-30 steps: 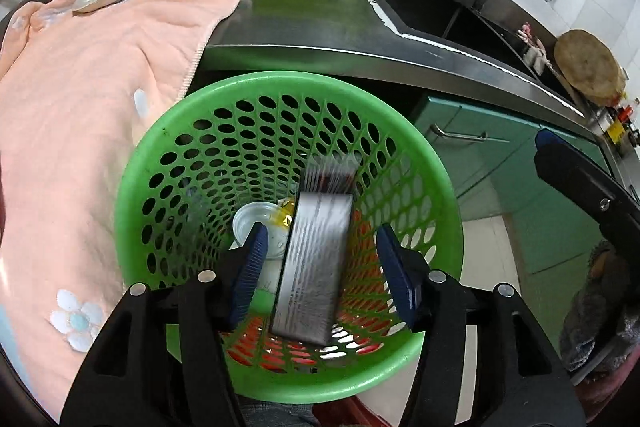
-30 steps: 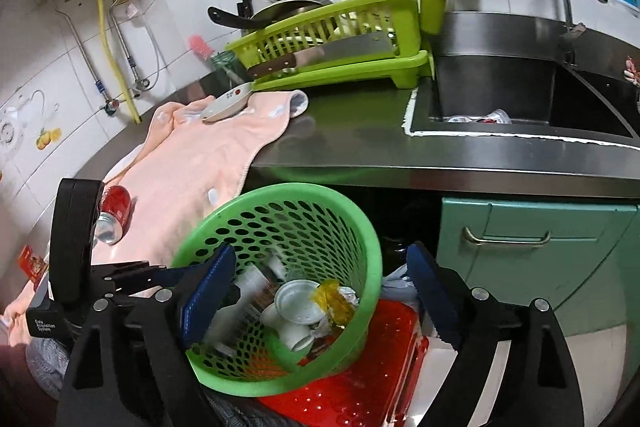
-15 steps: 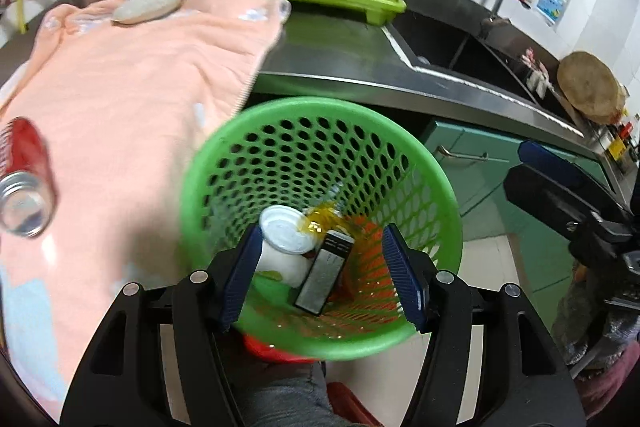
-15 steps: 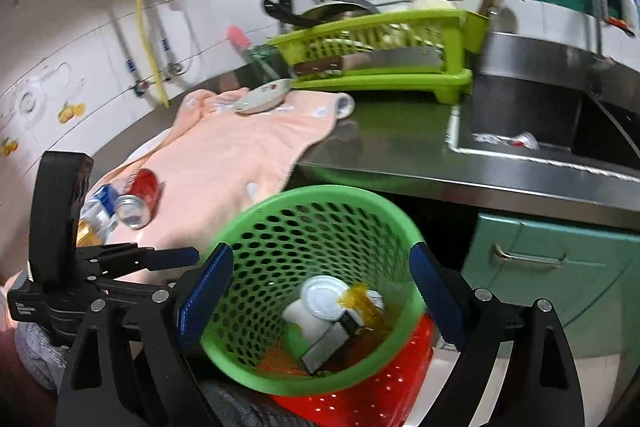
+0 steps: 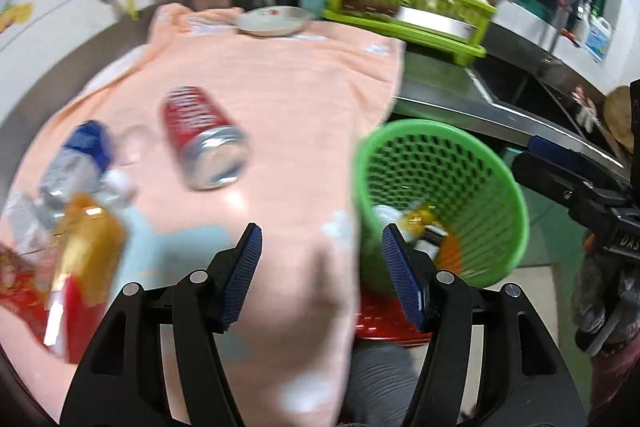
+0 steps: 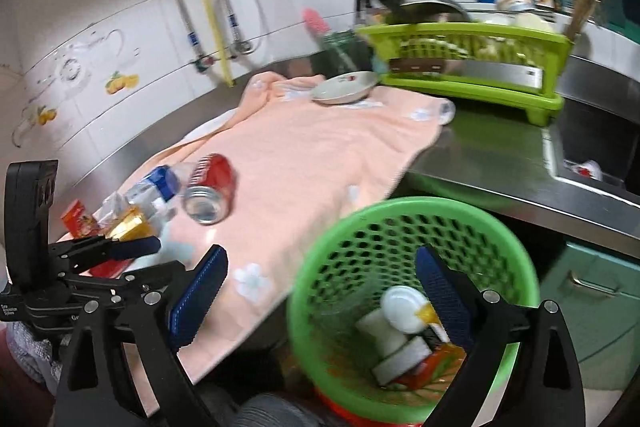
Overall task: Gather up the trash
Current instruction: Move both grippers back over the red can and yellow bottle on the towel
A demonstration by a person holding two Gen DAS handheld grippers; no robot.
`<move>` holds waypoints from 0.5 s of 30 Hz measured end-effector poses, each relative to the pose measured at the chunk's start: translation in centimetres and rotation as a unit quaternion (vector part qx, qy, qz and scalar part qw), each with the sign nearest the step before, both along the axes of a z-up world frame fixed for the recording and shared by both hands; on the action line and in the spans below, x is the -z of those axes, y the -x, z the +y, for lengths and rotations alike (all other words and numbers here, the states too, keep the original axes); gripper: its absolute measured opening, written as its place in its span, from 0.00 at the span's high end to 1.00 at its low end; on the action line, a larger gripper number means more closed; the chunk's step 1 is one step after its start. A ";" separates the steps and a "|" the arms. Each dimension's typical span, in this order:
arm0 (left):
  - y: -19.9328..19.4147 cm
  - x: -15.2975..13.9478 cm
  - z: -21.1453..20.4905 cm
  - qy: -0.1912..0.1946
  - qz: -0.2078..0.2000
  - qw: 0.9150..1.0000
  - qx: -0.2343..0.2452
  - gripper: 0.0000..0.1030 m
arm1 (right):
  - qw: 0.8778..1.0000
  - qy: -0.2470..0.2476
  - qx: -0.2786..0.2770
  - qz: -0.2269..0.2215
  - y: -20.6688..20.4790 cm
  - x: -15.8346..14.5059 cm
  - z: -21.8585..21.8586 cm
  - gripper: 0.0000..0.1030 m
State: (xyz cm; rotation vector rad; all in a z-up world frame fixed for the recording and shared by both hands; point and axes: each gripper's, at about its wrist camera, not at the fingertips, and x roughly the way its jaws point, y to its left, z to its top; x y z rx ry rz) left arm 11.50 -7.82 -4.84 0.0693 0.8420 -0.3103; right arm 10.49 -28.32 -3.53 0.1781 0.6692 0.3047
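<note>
A green mesh basket stands below the counter edge and holds a white cup, a box and wrappers. On the peach towel lie a red can, a crushed clear bottle with a blue label, a gold-and-red pack and a red packet. My left gripper is open and empty over the towel's near edge. My right gripper is open and empty above the basket's left rim.
A white dish sits at the towel's far end. A lime dish rack with a cleaver stands behind it. A steel sink lies to the right. Green cabinets are below the counter.
The box has dropped from my left gripper into the basket. Both grippers have swung left, away from the basket and toward the trash on the towel.
</note>
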 end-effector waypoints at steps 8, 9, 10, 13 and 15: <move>0.5 -2.1 8.0 -0.026 -0.026 0.997 -0.074 0.32 | 0.999 0.001 -0.053 0.000 -1.8 -0.9 5.9 0.11; 0.7 -2.3 8.8 -0.031 -0.028 0.996 -0.080 0.31 | 0.998 -0.001 -0.058 0.000 -2.0 -1.0 6.6 0.11; 0.7 -2.4 9.9 -0.041 -0.029 0.995 -0.085 0.29 | 0.998 -0.003 -0.064 0.000 -2.2 -1.1 7.1 0.11; 0.5 -2.4 11.9 -0.054 -0.023 0.993 -0.098 0.29 | 0.997 -0.003 -0.078 -0.002 -2.7 -1.3 8.8 0.11; 0.1 -1.9 13.0 -0.060 -0.009 0.994 -0.094 0.29 | 0.996 -0.002 -0.088 0.001 -3.2 -1.3 9.8 0.11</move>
